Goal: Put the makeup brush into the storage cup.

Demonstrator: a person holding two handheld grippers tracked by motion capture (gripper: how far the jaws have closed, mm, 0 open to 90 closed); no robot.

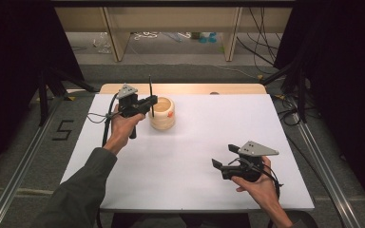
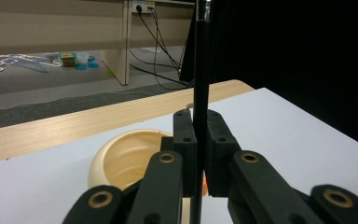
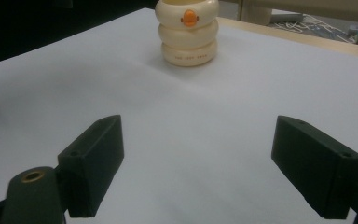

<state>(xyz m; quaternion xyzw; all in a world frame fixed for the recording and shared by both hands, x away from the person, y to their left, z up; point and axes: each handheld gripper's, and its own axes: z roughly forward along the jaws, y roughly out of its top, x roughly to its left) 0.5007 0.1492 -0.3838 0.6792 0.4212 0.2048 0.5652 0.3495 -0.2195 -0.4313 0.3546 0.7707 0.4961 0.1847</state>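
the left gripper (image 1: 148, 102), in the upper left of the high view, has its fingers (image 2: 185, 140) closed on a thin black stick (image 2: 200, 70), upright just above the cream ribbed cup (image 1: 162, 113) on the white worktop (image 1: 195, 156). the right gripper (image 1: 223, 159), lower right, rests with fingers (image 3: 98, 163) wide open, holding nothing.

Glossy cream plastic pot (image 3: 187, 31), matt black rod (image 2: 200, 70), matt white tabletop (image 1: 195, 156).

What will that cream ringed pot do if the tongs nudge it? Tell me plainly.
The cream pot probably slides rather than rolls: it stands upright on a flat base on the smooth white table. Its stacked, fairly tall shape might tip if pushed near the rim. It looks rigid and hollow, so likely light.
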